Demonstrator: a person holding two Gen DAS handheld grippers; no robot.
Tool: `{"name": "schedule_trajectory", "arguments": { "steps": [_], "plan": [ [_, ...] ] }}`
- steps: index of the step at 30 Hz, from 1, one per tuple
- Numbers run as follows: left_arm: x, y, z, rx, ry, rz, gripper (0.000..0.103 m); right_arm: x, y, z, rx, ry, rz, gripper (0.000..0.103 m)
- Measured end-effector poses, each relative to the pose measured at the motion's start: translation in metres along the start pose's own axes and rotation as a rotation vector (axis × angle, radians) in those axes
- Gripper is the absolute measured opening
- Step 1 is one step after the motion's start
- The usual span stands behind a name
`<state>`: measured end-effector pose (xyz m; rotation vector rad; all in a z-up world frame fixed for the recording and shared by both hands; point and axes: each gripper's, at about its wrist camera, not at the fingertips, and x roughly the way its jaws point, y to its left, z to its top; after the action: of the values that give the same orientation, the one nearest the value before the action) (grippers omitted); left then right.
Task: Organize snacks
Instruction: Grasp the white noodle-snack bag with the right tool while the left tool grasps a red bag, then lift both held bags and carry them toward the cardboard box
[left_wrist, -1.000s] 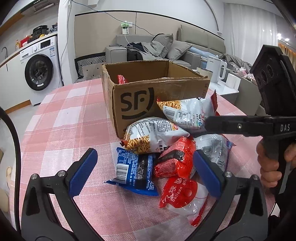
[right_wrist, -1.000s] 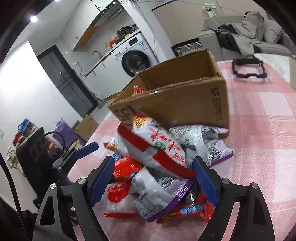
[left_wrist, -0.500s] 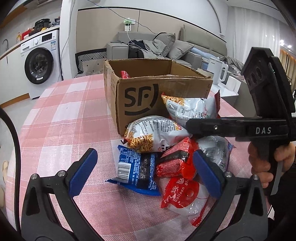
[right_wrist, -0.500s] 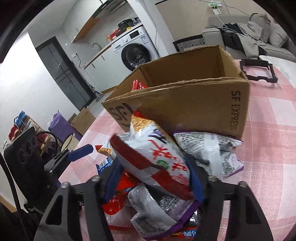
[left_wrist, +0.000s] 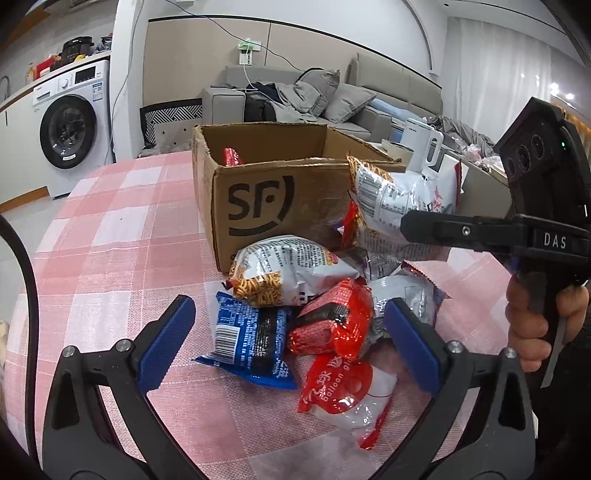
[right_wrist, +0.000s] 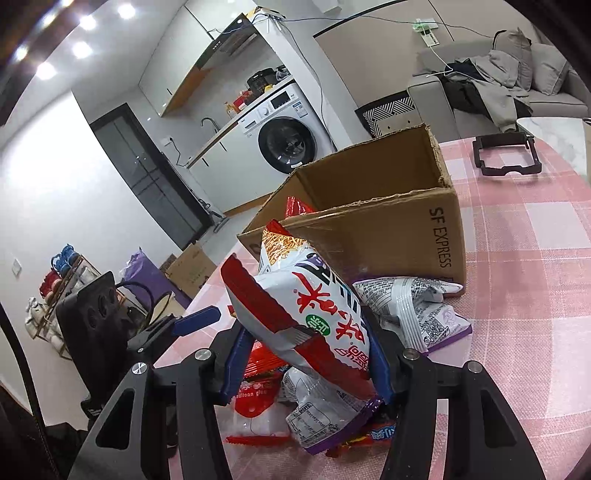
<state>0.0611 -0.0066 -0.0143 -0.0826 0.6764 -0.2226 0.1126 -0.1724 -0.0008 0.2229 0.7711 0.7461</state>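
Two grippers are at work over the pink checked table (left_wrist: 110, 236). The right gripper (right_wrist: 306, 354) has just been closing and now pinches a white and red snack bag (right_wrist: 310, 306) between its blue pads, the bag's long axis tilting up toward the cardboard box (right_wrist: 388, 236). That box sits just beyond the bag, open side up, so I'd guess a short carry forward and over the rim. The left gripper (left_wrist: 288, 343) hangs spread wide above the remaining snack pile (left_wrist: 295, 302), holding nothing.
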Motion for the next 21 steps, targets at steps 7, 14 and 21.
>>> {"name": "schedule_trajectory", "arguments": {
  "steps": [7,14,21],
  "plan": [
    [0.011,-0.021,-0.003,0.084,0.052,0.017,0.083,-0.006,0.001,0.0,0.003,-0.001,0.008,0.056],
    [0.021,-0.039,-0.007,0.157,0.09,0.021,0.059,-0.007,0.0,0.002,0.005,-0.003,0.009,0.056],
    [0.024,-0.048,-0.009,0.185,0.108,-0.003,0.028,-0.01,0.001,0.003,-0.001,-0.009,0.01,0.056]
  ]
}}
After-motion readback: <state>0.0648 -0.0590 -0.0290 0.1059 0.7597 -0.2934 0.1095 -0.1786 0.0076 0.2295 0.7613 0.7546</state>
